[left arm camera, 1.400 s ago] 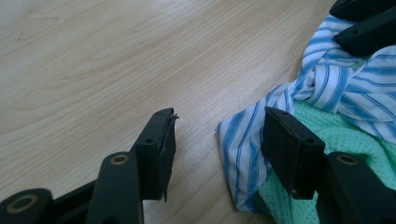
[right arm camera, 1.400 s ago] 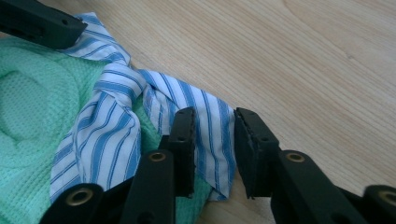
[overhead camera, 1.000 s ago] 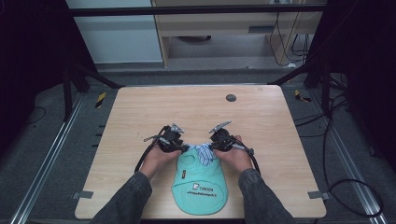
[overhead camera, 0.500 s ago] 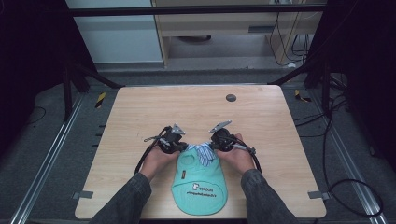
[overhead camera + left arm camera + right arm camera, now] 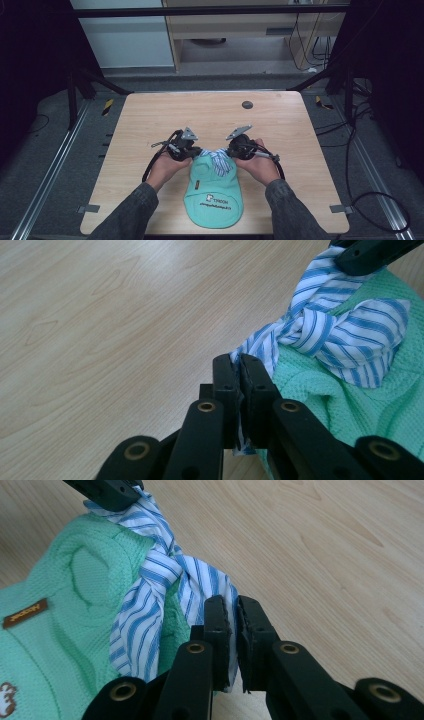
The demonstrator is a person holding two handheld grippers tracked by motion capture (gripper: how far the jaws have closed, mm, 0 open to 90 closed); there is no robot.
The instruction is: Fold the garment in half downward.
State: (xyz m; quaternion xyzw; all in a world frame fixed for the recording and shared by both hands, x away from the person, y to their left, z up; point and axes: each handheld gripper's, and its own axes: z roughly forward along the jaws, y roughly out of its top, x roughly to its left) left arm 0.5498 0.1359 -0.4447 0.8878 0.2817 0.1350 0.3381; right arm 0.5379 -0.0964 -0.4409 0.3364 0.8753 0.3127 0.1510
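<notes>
Left claw [image 5: 196,152] and right claw [image 5: 226,150] face inward, each clamped on the striped collar [image 5: 216,159].

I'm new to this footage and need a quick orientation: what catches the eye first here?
A mint green garment lies at the near edge of the wooden table. At its far end, a blue-striped tie is knotted. The left gripper and right gripper are each shut on one end of it.
</notes>
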